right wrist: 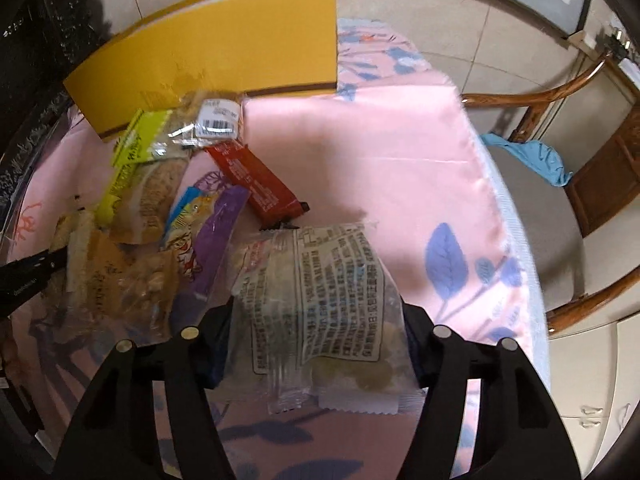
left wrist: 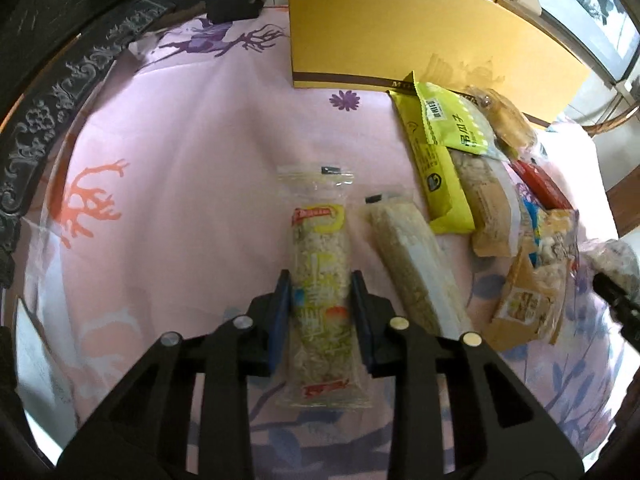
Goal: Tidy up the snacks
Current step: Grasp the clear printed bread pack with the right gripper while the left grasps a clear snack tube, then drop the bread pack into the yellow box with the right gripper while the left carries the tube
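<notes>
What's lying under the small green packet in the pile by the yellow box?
The small green packet lies on a longer yellow-green wrapper and a clear bag of pale snacks. Whatever sits beneath those, besides the pink cloth, is covered.

The left claw (left wrist: pixel 320 292) grips a clear-wrapped rice bar (left wrist: pixel 320 276) on both sides, lying on the pink cloth (left wrist: pixel 180 160) of the worktop. Just right lies a second bar (left wrist: pixel 412 264). Further right snack packets (left wrist: pixel 480 184) are heaped before a yellow box (left wrist: pixel 400 28).
</notes>
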